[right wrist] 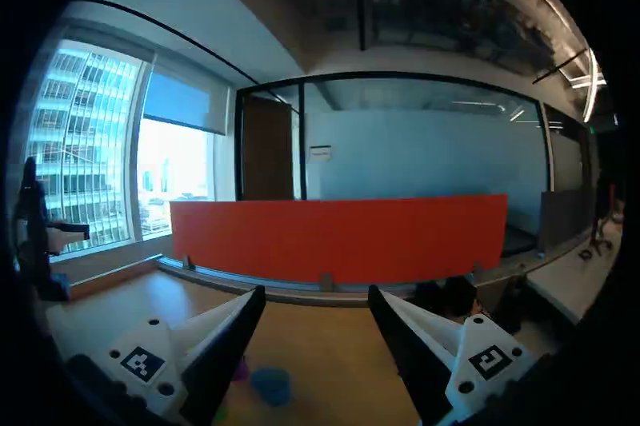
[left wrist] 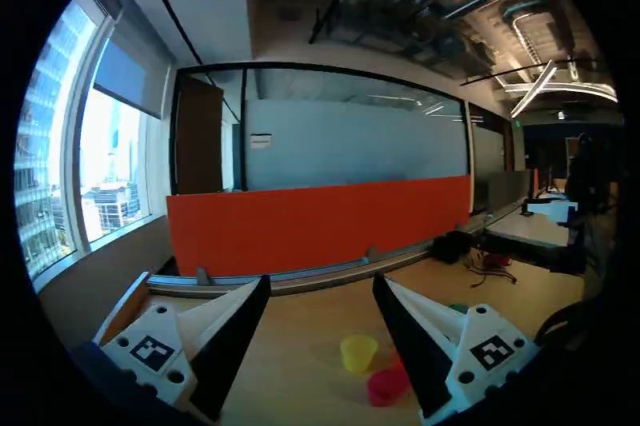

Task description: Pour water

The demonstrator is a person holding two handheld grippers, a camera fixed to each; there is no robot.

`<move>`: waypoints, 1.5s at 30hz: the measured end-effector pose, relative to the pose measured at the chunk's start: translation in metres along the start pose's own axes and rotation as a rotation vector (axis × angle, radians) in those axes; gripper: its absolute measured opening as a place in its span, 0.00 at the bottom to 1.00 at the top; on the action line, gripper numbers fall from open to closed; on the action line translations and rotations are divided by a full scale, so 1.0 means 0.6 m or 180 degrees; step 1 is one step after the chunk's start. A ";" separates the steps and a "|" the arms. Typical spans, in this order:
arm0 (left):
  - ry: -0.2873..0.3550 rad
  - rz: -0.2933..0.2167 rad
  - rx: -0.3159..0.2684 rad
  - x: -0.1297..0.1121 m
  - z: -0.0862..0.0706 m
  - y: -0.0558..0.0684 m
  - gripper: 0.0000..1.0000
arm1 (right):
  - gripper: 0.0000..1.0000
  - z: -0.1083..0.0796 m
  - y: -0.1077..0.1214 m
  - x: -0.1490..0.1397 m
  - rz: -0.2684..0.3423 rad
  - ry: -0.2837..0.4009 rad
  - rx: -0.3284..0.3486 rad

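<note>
In the left gripper view my left gripper stands open above a wooden desk, nothing between its fingers. A yellow cup stands on the desk below, with a red cup just beside it to the right. In the right gripper view my right gripper is open and empty too. Low on the desk under it sit a blue cup and a purple thing, partly hidden behind the left finger. At the far left of that view the other gripper shows as a dark shape.
An orange divider panel runs along the desk's far edge, with a glass-walled room behind. Tall windows stand on the left. Cables and dark gear lie at the desk's right end, near another desk.
</note>
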State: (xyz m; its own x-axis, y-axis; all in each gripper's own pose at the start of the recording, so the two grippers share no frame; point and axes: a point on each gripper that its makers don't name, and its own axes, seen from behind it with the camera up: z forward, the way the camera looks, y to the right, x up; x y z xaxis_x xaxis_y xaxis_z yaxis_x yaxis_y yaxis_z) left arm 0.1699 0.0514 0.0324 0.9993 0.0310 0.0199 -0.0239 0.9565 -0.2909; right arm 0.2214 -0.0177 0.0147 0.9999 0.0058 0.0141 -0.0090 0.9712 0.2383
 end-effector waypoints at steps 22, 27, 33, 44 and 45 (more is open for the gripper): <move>-0.0015 -0.0048 -0.1155 0.007 0.006 0.158 0.94 | 0.99 -0.005 -0.076 0.018 -0.0124 -0.0044 0.0901; -0.0137 0.0001 -0.1329 -0.016 0.002 0.177 0.94 | 0.99 -0.002 -0.087 0.010 -0.0173 -0.0130 0.0988; -0.0391 0.0127 -0.1647 -0.068 -0.012 0.213 0.94 | 0.99 0.003 -0.091 -0.003 -0.0225 -0.0210 0.1034; -0.0678 0.0292 -0.1959 -0.147 -0.019 0.262 0.95 | 0.99 0.014 -0.104 -0.030 -0.0326 -0.0390 0.1122; -0.0698 0.0308 -0.1979 -0.154 -0.019 0.267 0.95 | 0.99 0.015 -0.105 -0.034 -0.0332 -0.0416 0.1135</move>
State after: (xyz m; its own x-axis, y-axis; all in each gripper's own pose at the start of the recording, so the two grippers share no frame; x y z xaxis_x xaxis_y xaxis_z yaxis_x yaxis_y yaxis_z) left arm 0.0743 0.1982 -0.0271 0.9630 0.2295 0.1410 -0.0269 0.6030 -0.7973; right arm 0.2016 -0.0813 0.0079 0.9859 -0.1412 0.0901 0.0658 0.8211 0.5669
